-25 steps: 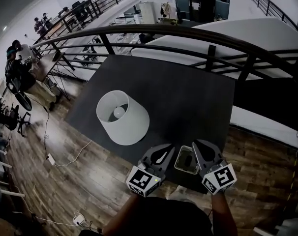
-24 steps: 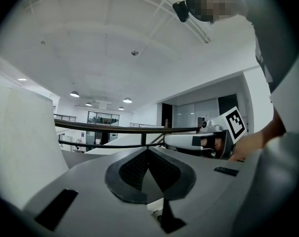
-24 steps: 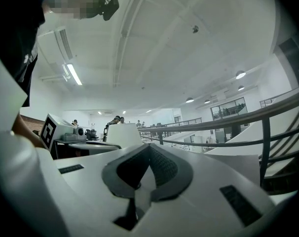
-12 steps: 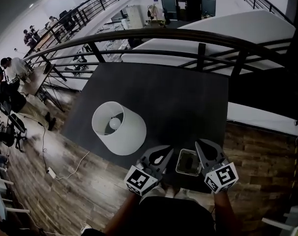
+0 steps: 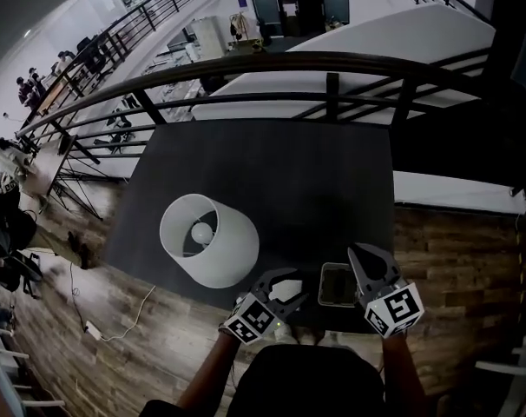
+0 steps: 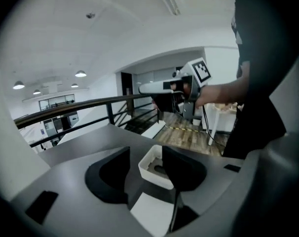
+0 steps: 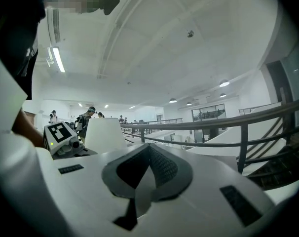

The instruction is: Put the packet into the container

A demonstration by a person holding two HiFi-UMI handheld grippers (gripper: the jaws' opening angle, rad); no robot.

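A small white container stands at the near edge of the dark table. A dark thing lies inside it; I cannot tell whether that is the packet. My left gripper is just left of the container, its jaws opening with nothing pressed between them. In the left gripper view the container shows past the parted jaws of the left gripper. My right gripper hovers at the container's right side. In its own view the right gripper is shut and holds nothing.
A large white lampshade with a bulb inside lies on the table's left part, close to the left gripper. A black railing runs behind the table. Wooden floor lies to the right and below. People sit at desks far left.
The head view has shifted, so the table sits higher in the frame. The left gripper has slid back a little toward the near table edge. The right gripper stays beside the container.
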